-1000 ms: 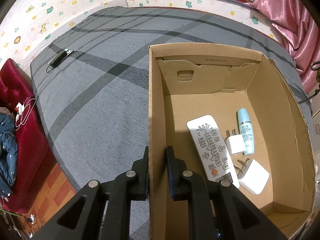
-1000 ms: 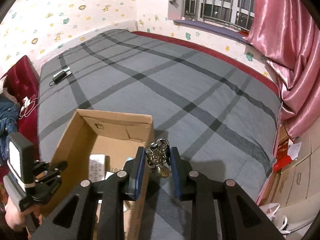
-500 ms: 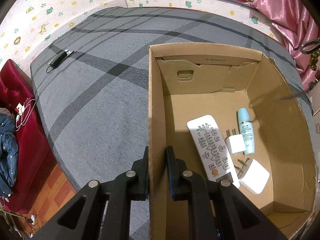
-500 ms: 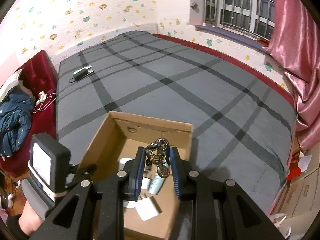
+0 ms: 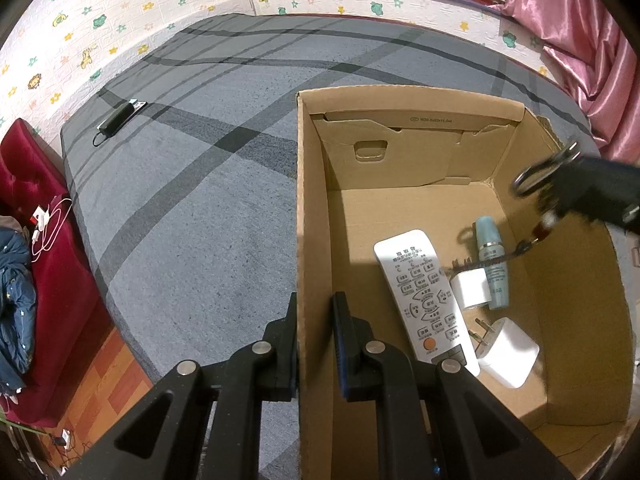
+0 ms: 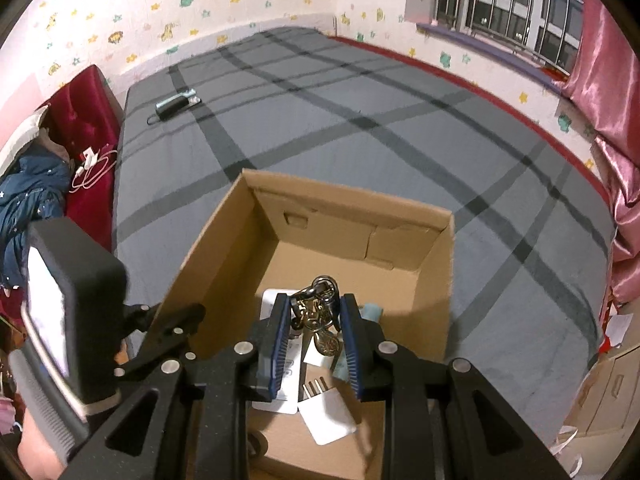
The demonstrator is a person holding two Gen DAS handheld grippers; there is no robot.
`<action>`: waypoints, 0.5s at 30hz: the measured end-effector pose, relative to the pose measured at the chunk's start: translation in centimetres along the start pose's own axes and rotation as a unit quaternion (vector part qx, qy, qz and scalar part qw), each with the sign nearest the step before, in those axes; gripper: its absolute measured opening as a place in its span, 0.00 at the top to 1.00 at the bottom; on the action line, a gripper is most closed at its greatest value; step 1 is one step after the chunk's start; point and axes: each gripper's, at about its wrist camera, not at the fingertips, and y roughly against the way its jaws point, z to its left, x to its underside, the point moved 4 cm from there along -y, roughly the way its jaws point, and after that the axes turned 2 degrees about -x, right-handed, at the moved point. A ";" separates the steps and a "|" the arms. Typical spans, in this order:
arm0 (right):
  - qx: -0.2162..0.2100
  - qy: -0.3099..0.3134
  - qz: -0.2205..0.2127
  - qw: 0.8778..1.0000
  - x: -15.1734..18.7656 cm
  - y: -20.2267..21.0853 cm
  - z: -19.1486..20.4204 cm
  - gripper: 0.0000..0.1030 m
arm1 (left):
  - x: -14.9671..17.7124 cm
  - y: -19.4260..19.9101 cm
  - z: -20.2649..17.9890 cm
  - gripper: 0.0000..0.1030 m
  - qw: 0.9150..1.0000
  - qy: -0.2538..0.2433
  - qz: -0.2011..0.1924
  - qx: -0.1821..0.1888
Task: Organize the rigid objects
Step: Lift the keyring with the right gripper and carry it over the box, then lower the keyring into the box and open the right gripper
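Left wrist view: the left gripper (image 5: 314,336) sits at 6 o'clock, its fingers pinched tight on the left wall of the box (image 5: 308,208), one finger outside and one inside. The box stands open-topped on a grey bed (image 5: 192,208) with dark crossing stripes. On the box floor lie a white remote (image 5: 424,292) at about 4 o'clock, a small white plug (image 5: 472,288) touching its right edge, a pale blue bottle (image 5: 494,264) just beside that plug, and a larger white charger (image 5: 508,352) nearer the camera. At 3 o'clock the right gripper (image 5: 560,196) comes in blurred over the box's right wall, with a metal key ring and a hanging red-and-brass piece showing at its tip. A black cable gadget (image 5: 118,118) lies on the bed at 10 o'clock, well apart from the box. A red sofa (image 5: 36,240) with a blue jacket (image 5: 16,312) and white cables is at 9 o'clock; pink curtains (image 5: 580,40) hang at 2 o'clock.

Right wrist view: the right gripper (image 6: 314,328) holds a bunch of keys (image 6: 316,312) clamped between its blue-padded fingers, above the inside of the box (image 6: 224,232). Under the keys are the remote (image 6: 292,364), the charger (image 6: 326,416) and a glimpse of the bottle (image 6: 372,310). The left gripper's body and screen (image 6: 72,304) are at 9 o'clock, by the box's left wall.
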 end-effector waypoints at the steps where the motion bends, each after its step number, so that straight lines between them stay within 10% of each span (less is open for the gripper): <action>1: 0.001 -0.001 0.005 1.000 0.1 -0.5 0.0 0.75 | 0.0 0.0 0.0 0.86 1.000 0.000 0.000 0.000; 15: 0.004 -0.029 0.081 0.996 1.8 -6.8 -0.8 0.74 | 0.1 0.1 -0.1 0.86 1.000 -0.001 -0.002 -0.001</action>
